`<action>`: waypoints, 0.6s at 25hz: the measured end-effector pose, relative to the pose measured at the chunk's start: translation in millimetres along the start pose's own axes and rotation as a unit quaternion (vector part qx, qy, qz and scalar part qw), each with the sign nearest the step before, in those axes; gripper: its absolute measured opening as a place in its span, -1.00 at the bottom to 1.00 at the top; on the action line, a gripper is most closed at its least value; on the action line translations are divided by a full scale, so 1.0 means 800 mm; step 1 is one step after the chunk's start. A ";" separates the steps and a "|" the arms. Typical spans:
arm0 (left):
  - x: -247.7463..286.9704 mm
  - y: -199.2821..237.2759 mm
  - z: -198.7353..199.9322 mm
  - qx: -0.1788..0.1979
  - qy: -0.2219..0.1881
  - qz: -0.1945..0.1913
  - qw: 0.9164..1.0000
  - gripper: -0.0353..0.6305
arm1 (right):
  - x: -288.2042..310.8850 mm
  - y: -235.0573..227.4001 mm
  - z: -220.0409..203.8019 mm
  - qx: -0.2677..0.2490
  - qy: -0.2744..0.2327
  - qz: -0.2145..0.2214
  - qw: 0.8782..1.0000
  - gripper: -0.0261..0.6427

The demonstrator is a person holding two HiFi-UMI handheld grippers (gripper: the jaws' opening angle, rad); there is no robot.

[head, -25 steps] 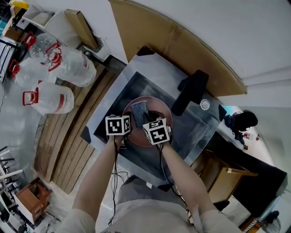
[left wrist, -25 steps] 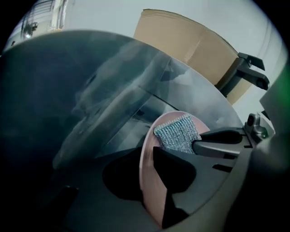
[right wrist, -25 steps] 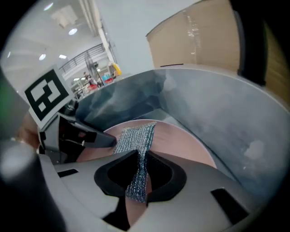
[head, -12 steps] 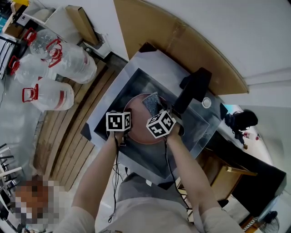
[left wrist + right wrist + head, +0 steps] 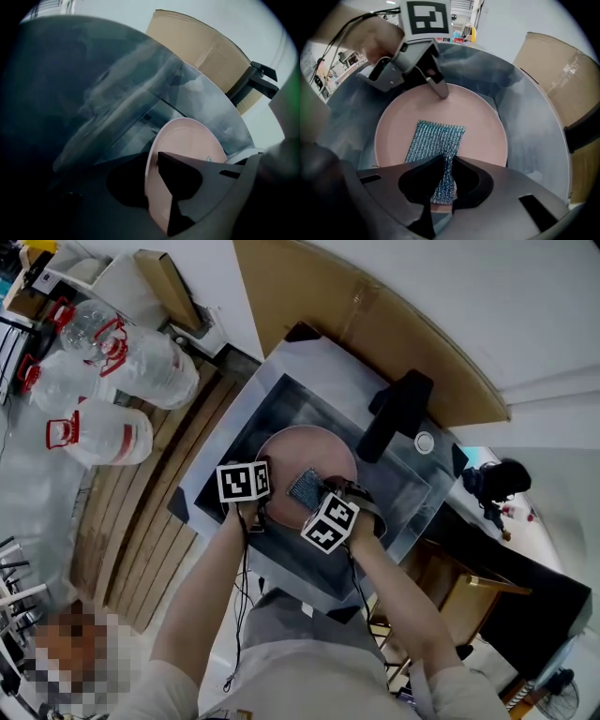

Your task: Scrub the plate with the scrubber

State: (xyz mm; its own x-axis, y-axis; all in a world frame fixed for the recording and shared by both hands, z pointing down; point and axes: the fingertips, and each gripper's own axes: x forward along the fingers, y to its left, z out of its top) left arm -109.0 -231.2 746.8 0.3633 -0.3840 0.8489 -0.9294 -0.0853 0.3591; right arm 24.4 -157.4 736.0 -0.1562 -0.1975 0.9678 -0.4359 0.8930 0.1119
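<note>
Steel sink (image 5: 328,367) is recorded as the carrier. A pink plate (image 5: 314,451) is seen inside its basin. A black faucet (image 5: 394,413) is mounted on the far rim. Clear jugs (image 5: 141,367) are laid on the floor (image 5: 28,484) beside wooden planks (image 5: 141,521).

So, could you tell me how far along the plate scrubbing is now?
Done: the plate is in the sink, its rim pinched by the left gripper, whose jaws have just been closing. In hand: the right gripper holds the scrubber, laid on the plate's face. Left: the scrubbing itself; nothing visible shows how much of the face has been scrubbed.
</note>
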 end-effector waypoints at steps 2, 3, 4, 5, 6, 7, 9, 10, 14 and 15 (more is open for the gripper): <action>0.000 0.001 0.000 -0.017 -0.003 -0.002 1.000 -0.65 | 0.000 0.020 0.016 -0.004 -0.025 0.012 1.000 -0.70; 0.000 0.001 0.000 -0.023 -0.003 -0.003 1.000 -0.65 | 0.001 0.028 0.026 -0.008 -0.036 0.019 0.999 -0.70; 0.000 0.001 0.001 -0.026 -0.004 -0.004 1.000 -0.65 | 0.004 0.035 0.037 -0.016 -0.044 0.023 0.999 -0.70; 0.000 0.001 0.001 -0.028 -0.005 -0.006 1.000 -0.65 | 0.007 0.040 0.047 -0.028 -0.048 0.025 0.998 -0.70; 0.000 0.001 0.001 -0.030 -0.005 -0.007 1.000 -0.65 | 0.011 0.043 0.057 -0.046 -0.048 0.021 0.998 -0.70; 0.000 0.001 0.001 -0.031 -0.006 -0.008 0.999 -0.65 | 0.016 0.042 0.066 -0.070 -0.043 0.012 0.997 -0.70; -0.001 0.001 0.001 -0.035 -0.006 -0.011 0.999 -0.65 | 0.024 0.031 0.081 -0.133 -0.025 -0.022 0.991 -0.69; -0.001 0.002 0.001 -0.037 -0.005 -0.012 0.999 -0.66 | 0.028 0.022 0.087 -0.162 -0.015 -0.042 0.986 -0.69; 0.000 0.002 0.000 -0.050 -0.007 -0.027 0.998 -0.67 | 0.040 -0.024 0.100 -0.164 -0.008 -0.077 0.983 -0.70; 0.000 0.001 0.001 -0.049 -0.006 -0.029 0.998 -0.67 | 0.041 -0.037 0.100 -0.149 -0.013 -0.083 0.985 -0.70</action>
State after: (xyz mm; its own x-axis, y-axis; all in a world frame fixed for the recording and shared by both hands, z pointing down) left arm -109.8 -231.8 747.0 0.4151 -0.3920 0.8210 -0.8958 -0.0185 0.4441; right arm -38.8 -223.2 746.7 -0.1297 -0.3583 0.9245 -0.1784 0.9256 0.3337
